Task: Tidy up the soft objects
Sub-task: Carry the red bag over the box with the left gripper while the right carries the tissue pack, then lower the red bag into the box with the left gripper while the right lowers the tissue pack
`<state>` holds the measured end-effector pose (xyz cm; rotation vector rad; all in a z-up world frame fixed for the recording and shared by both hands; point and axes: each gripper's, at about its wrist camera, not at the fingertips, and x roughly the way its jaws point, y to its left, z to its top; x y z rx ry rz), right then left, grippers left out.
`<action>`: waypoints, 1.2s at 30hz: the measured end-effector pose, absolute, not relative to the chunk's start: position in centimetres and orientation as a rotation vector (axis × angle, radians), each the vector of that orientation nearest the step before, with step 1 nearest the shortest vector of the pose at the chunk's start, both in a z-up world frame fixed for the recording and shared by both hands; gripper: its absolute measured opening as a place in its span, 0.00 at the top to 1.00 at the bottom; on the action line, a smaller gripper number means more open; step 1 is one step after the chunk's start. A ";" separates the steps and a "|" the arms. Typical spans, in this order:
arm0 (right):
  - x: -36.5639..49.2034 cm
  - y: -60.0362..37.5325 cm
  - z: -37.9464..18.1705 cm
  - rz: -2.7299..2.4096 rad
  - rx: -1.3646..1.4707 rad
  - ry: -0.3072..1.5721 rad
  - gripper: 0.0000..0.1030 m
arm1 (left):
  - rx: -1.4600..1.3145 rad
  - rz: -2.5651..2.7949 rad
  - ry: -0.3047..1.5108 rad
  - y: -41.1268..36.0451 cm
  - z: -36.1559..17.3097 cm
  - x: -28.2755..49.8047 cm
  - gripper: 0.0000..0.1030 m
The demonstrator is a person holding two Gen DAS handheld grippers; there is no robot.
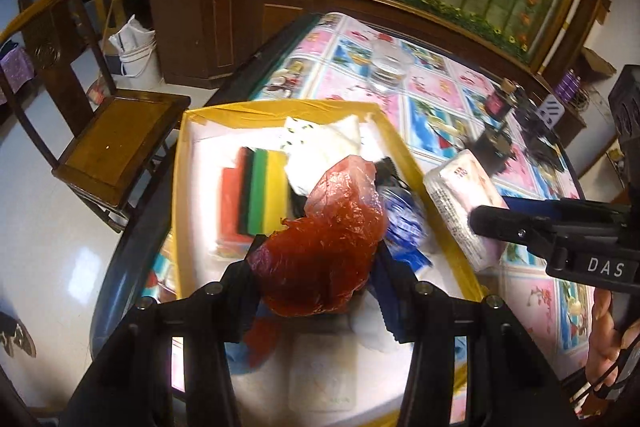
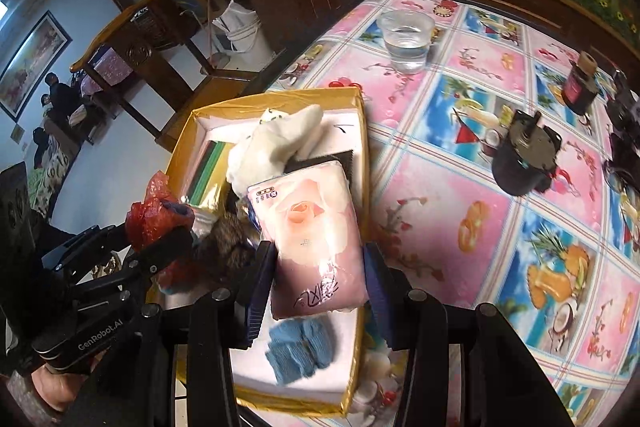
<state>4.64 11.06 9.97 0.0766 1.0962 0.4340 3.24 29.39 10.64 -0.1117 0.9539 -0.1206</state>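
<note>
Clamping a crumpled red plastic bag (image 1: 324,239), the left gripper (image 1: 316,267) hangs over the yellow-rimmed box (image 1: 180,187) at the surface's near edge. The right gripper (image 2: 316,267) is clamped on a pink tissue pack (image 2: 312,231) above the box's right rim; sponges (image 1: 260,191), a white cloth (image 2: 276,143) and a blue cloth (image 2: 300,351) lie inside.
</note>
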 end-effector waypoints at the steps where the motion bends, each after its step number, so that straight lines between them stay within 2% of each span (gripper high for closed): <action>1: 5.1 11.5 9.9 0.435 0.076 1.097 0.53 | -0.112 -0.114 0.958 29.7 10.5 3.6 0.53; 18: 12.4 16.4 6.4 0.404 0.126 1.144 0.53 | -0.046 -0.056 1.015 30.9 6.5 7.2 0.53; 36: 13.5 17.3 4.3 0.403 0.103 1.162 0.52 | -0.014 -0.031 1.007 30.4 5.5 7.5 0.53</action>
